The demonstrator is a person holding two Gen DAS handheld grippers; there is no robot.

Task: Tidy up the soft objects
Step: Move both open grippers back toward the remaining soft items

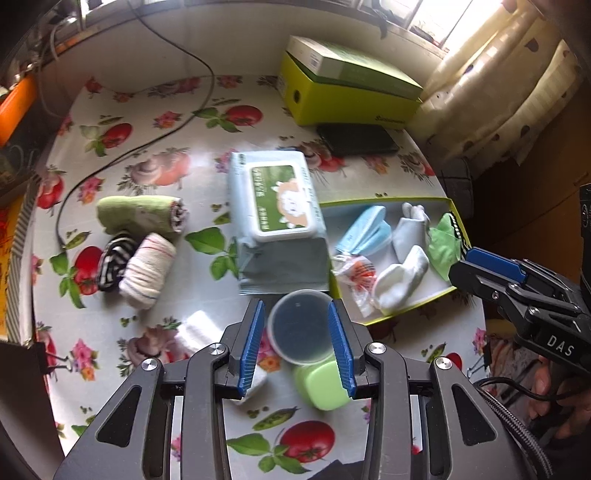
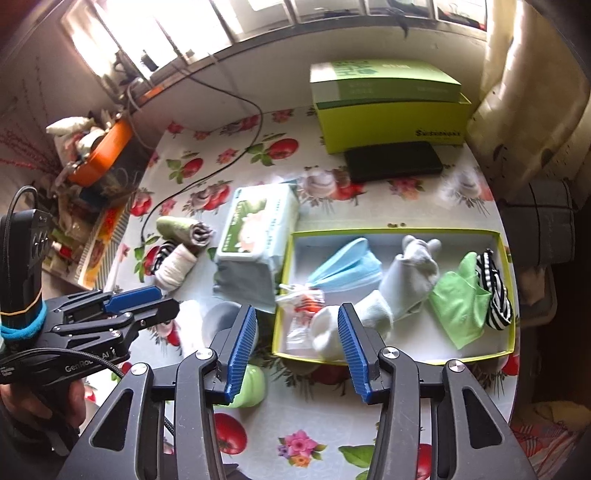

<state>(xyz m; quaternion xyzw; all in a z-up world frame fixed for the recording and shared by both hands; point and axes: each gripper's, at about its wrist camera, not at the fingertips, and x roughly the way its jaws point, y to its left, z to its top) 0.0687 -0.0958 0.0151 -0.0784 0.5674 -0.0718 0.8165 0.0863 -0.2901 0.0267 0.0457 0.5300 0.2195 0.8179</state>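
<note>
While hanging above the tablecloth (image 1: 155, 122), left gripper (image 1: 296, 334) open, empty, framing a round lid (image 1: 301, 326). Right gripper (image 2: 297, 338) half open, holding nothing, over the tray's (image 2: 391, 232) near edge. Socks (image 2: 369, 317), masks (image 2: 343, 269), green cloth (image 2: 460, 302) inside; three rolls (image 1: 142, 243) left of the wipes (image 1: 279, 221).

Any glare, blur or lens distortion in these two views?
Left wrist: glare on the tablecloth beside the wipes pack, green soap case blurred, edges curved. Right wrist: window blown out, green box lettering smeared, table rim bowed.
</note>
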